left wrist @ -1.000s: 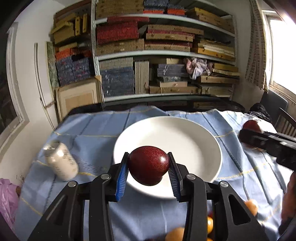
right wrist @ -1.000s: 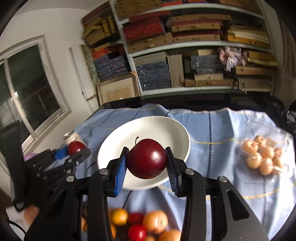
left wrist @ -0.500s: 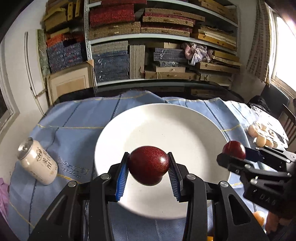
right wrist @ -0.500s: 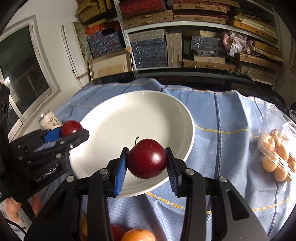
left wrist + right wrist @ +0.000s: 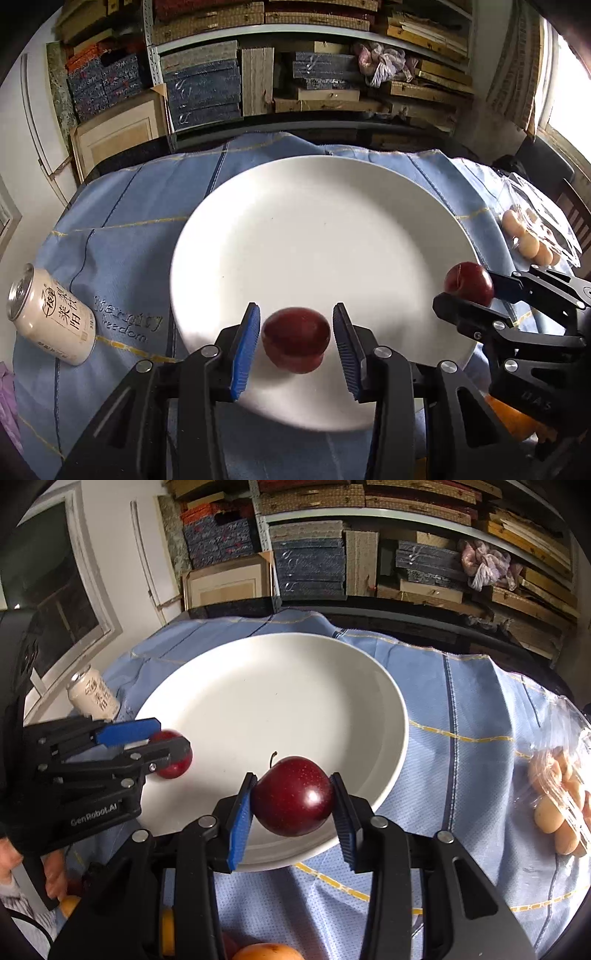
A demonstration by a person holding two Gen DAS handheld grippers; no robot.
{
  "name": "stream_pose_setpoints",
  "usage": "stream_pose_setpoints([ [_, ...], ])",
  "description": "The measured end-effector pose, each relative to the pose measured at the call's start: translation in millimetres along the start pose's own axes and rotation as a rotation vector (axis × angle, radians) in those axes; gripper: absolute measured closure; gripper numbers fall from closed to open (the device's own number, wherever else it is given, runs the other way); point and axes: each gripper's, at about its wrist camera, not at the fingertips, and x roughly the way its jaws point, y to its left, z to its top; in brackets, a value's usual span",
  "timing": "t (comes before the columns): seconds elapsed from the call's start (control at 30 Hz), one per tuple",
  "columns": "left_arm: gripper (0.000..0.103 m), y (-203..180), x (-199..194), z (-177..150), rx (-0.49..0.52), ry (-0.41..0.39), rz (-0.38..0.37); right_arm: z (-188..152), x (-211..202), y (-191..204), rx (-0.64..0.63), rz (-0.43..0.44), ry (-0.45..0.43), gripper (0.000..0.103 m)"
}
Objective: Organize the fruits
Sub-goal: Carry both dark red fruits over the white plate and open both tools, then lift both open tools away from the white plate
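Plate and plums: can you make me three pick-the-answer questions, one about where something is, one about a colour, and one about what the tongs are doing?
1. Where is the drink can?
A. On the plate
B. On the blue cloth, left of the plate
C. On a shelf

2. What colour is the plate?
A. White
B. Green
C. Black

3. What are the left tongs doing to the blurry plum?
A. Squeezing it
B. Open, with a gap on each side
C. Nowhere near it

Answers:
1. B, the can sits on the cloth beside the plate's rim.
2. A, the plate is plain white.
3. B, space shows between each pad and the plum, while the right tongs grip the stemmed plum.
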Motion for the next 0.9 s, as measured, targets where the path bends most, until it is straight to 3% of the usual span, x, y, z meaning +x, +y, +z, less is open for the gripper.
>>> stream_pose_setpoints([
  [0.3, 0.055, -1, -6, -1, 0.004, -0.019, 0.010, 1, -8, -3, 0.005, -0.007, -0.024, 0.057],
  [0.43, 0.054, -2, -17, 1, 0.009, -0.066, 0.041, 6, -27, -4, 0.022, 0.005, -0.075, 0.057],
  [0.6, 0.034, -9, -55, 3, 0.029, -0.187, 0.100, 13, -83, 6, 0.022, 0.047, -0.212, 0.056],
  [0.67, 0.021, -9, -76, 0, 0.017, -0.244, 0.114, 11, -110, 13, 0.010, 0.060, -0.276, 0.049],
  [0.73, 0.016, -9, -93, -6, 0.009, -0.272, 0.118, 6, -140, 22, -0.011, 0.067, -0.348, 0.039],
  [0.8, 0.015, -10, -110, -17, 0.024, -0.285, 0.135, -2, -168, 30, -0.031, 0.075, -0.402, 0.037],
  [0.9, 0.014, -8, -129, -34, 0.039, -0.293, 0.185, -22, -198, 35, -0.040, 0.086, -0.452, 0.026],
])
